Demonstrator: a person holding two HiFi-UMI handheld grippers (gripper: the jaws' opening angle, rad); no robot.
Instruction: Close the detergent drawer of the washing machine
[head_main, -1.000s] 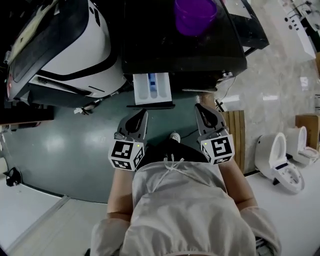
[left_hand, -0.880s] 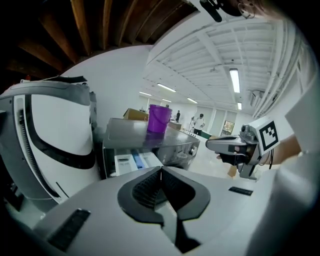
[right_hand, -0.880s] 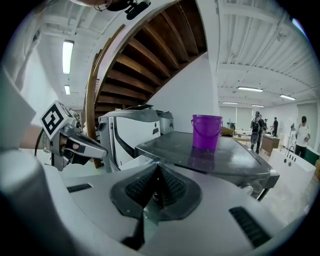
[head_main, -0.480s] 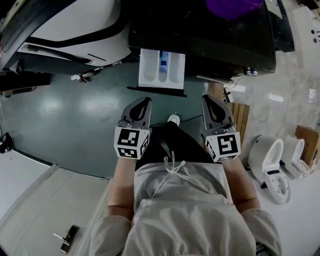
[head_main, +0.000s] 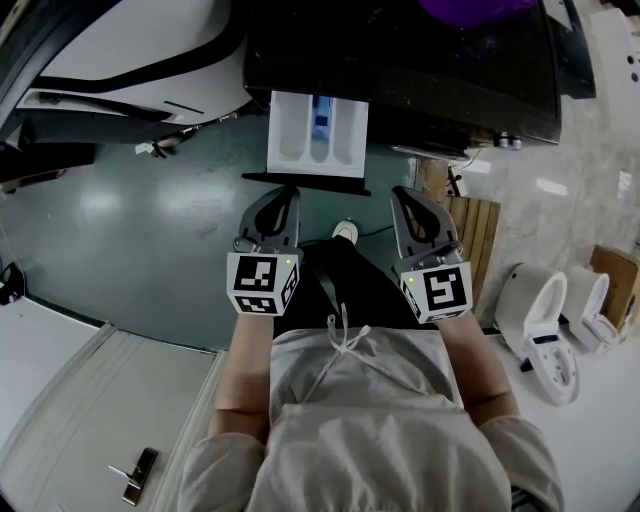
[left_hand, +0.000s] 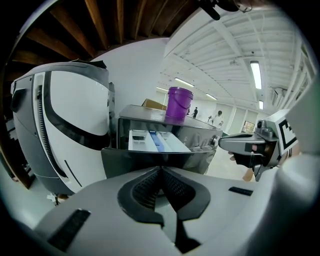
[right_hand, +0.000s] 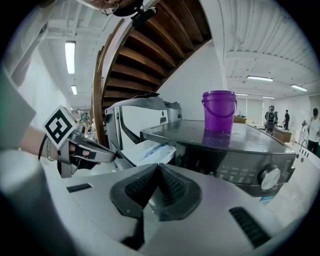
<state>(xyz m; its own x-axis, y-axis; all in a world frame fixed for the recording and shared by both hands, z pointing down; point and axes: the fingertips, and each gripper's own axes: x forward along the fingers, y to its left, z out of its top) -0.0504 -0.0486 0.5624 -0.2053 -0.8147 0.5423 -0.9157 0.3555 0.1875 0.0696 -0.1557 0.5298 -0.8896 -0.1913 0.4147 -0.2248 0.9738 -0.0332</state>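
Observation:
The white detergent drawer (head_main: 318, 135) stands pulled out from the front of the dark washing machine (head_main: 430, 70), with its dark front panel (head_main: 305, 180) toward me. My left gripper (head_main: 288, 191) is shut and empty, its tip just short of the panel's middle. Beside it to the right, my right gripper (head_main: 398, 192) is also shut and empty, off the drawer's right corner. The left gripper view looks over its closed jaws at the drawer (left_hand: 150, 142). In the right gripper view the drawer (right_hand: 150, 148) lies left of centre.
A purple bucket (right_hand: 218, 110) stands on the washer's top. A white-and-black machine (head_main: 130, 50) is at the left. Wooden slats (head_main: 470, 240) and white toilets (head_main: 545, 330) are at the right. The washer's knob (right_hand: 270, 177) is on its front panel.
The head view has tilted, so the drawer now looks larger and nearer. Both grippers have edged forward toward the drawer front. Their jaws stay shut.

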